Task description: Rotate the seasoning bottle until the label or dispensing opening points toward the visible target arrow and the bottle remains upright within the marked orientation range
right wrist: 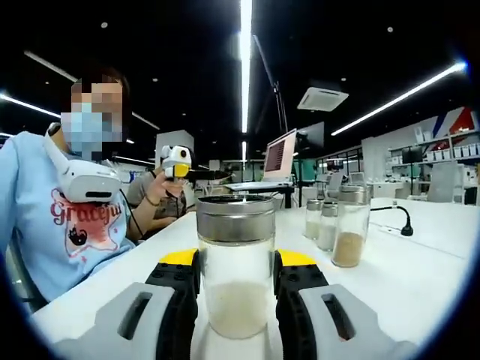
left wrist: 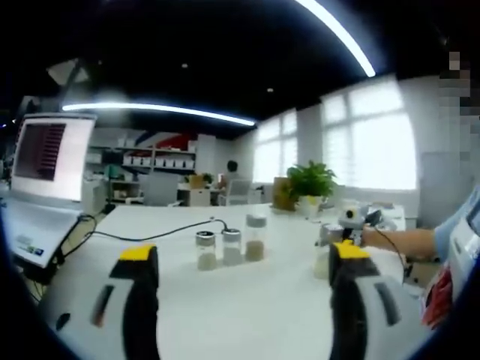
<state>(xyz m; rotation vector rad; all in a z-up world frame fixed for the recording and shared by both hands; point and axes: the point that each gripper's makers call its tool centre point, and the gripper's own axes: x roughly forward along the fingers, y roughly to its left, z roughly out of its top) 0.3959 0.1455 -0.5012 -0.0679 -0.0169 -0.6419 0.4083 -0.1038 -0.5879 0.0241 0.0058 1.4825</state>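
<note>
A glass seasoning bottle (right wrist: 235,300) with a metal lid and pale powder stands upright on the white table (right wrist: 420,277). My right gripper (right wrist: 235,259) is shut on it, one jaw pressed against each side. In the left gripper view this bottle (left wrist: 322,262) sits at the right, under the right gripper (left wrist: 349,223). My left gripper (left wrist: 244,253) is open above the table with nothing between its jaws. From the right gripper view, the left gripper (right wrist: 176,162) is raised in a person's hand at the left. I see no arrow mark.
Three more seasoning bottles (left wrist: 232,246) stand in a row mid-table, also bottles (right wrist: 330,223) to the right of the held one. A laptop (left wrist: 45,172) and a black cable (left wrist: 150,232) are at the left, a potted plant (left wrist: 311,181) behind. A person (right wrist: 67,217) sits at the table's edge.
</note>
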